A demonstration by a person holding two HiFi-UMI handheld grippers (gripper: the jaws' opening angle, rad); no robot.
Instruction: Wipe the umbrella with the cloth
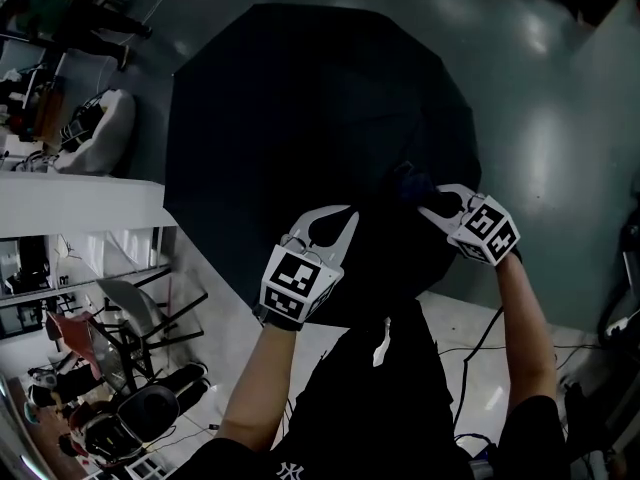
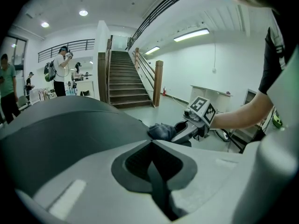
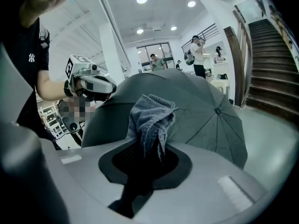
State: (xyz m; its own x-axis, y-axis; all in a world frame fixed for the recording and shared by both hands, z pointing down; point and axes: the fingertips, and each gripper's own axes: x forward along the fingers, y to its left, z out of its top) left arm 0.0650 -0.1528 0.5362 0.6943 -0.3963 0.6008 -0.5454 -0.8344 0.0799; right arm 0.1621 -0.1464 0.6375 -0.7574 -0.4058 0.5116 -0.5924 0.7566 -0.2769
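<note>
On the glossy grey floor [image 1: 545, 118] right below you, the black umbrella [image 1: 300, 118] sits open with its canopy facing up, well out from the white wall at the floor's left edge. Both your grippers are at the canopy's near side, close to your body.

Your right gripper [image 1: 432, 202] has its jaws closed on a grey terry cloth [image 1: 408, 181]. The right gripper view shows the cloth bunched and standing up out of the jaws, its lower part squeezed between the pads. From the head view, the cloth lies against the canopy at its near right part, between the centre and the rim.

Your left gripper [image 1: 338, 224] is near the canopy's near rim, just left of the right one and a little apart from it. Its jaws are closed, the tips meeting. A dark strip runs between the pads in the left gripper view, and the canopy's surface comes right up to the tips, so it looks like a fold of umbrella fabric is pinched there.

Beyond the umbrella, a wooden staircase [image 2: 121, 85] rises at the far side of the floor, and several people [image 2: 60, 71] stand near its foot.
</note>
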